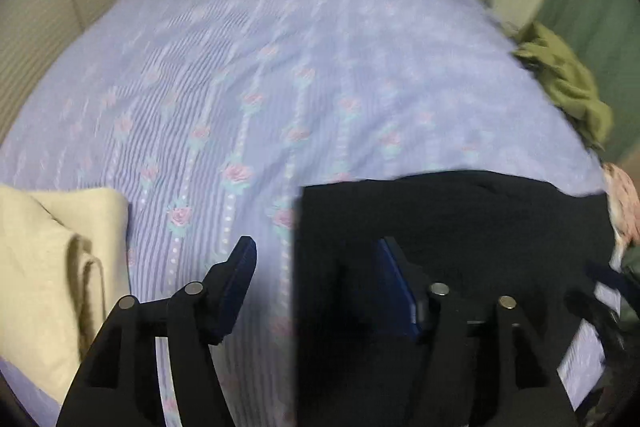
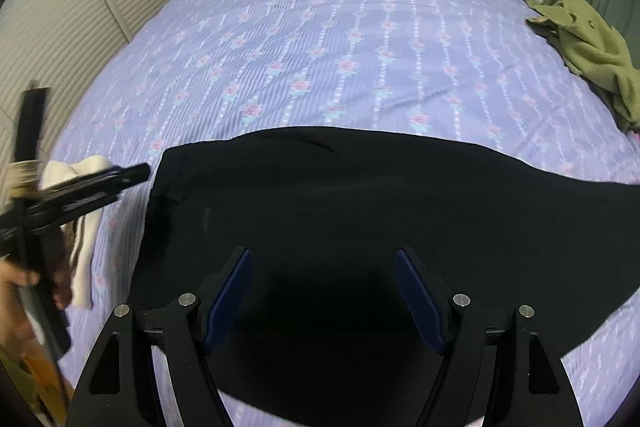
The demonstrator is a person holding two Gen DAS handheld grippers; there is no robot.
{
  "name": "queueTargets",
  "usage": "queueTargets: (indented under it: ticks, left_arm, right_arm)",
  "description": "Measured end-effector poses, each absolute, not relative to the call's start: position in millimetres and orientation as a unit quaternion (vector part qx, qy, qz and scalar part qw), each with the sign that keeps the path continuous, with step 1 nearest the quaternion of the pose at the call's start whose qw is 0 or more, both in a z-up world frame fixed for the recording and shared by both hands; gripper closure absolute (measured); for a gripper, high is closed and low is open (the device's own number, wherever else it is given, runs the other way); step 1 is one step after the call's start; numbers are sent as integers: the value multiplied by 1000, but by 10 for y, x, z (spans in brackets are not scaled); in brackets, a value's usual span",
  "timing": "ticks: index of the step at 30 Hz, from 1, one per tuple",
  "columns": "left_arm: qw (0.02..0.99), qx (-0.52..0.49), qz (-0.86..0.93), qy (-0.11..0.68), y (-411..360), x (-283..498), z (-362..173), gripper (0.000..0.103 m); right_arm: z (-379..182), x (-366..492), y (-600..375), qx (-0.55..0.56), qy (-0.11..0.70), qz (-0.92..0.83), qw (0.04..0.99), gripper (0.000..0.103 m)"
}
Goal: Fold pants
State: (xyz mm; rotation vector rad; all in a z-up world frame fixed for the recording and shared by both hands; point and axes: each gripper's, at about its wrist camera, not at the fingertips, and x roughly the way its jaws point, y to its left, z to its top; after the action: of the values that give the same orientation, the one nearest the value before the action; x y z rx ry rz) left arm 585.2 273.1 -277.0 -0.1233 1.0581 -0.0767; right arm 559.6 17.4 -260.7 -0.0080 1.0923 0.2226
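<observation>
Black pants (image 2: 360,195) lie spread flat across the near part of the bed, with their straight left edge (image 1: 298,267) showing in the left wrist view. My left gripper (image 1: 316,255) hangs open over that edge: one blue pad is over the bedspread, the other over the black cloth, and nothing is pinched between them. My right gripper (image 2: 322,259) is open above the middle of the pants, its pads apart and empty. In the right wrist view the left gripper's black body (image 2: 92,187) shows side-on at the left, held by a person's hand (image 2: 16,287).
A purple flowered bedspread (image 2: 320,47) covers the bed. A folded cream cloth (image 1: 52,267) lies left of the pants. A crumpled olive garment (image 2: 592,47) sits at the right edge, with a pinkish cloth (image 1: 624,203) below it. White louvred doors (image 2: 60,27) stand at the left.
</observation>
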Motion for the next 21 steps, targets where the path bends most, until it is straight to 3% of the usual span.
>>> queueTargets:
  ticks: [5,11,21]
  left_arm:
    - [865,-30,-81,494,2272,5311,-2491,41]
    - [859,16,-117,498,1614,4700,-2509,41]
    - [848,47,-103,518,855,3904,-2820,40]
  right_arm:
    - [-2450,5198,-213,-3,509,124,852,29]
    - [-2423,4690,-574,-20,509,142,849,29]
    - [-2921,4188,-1187,13,551,154,820,29]
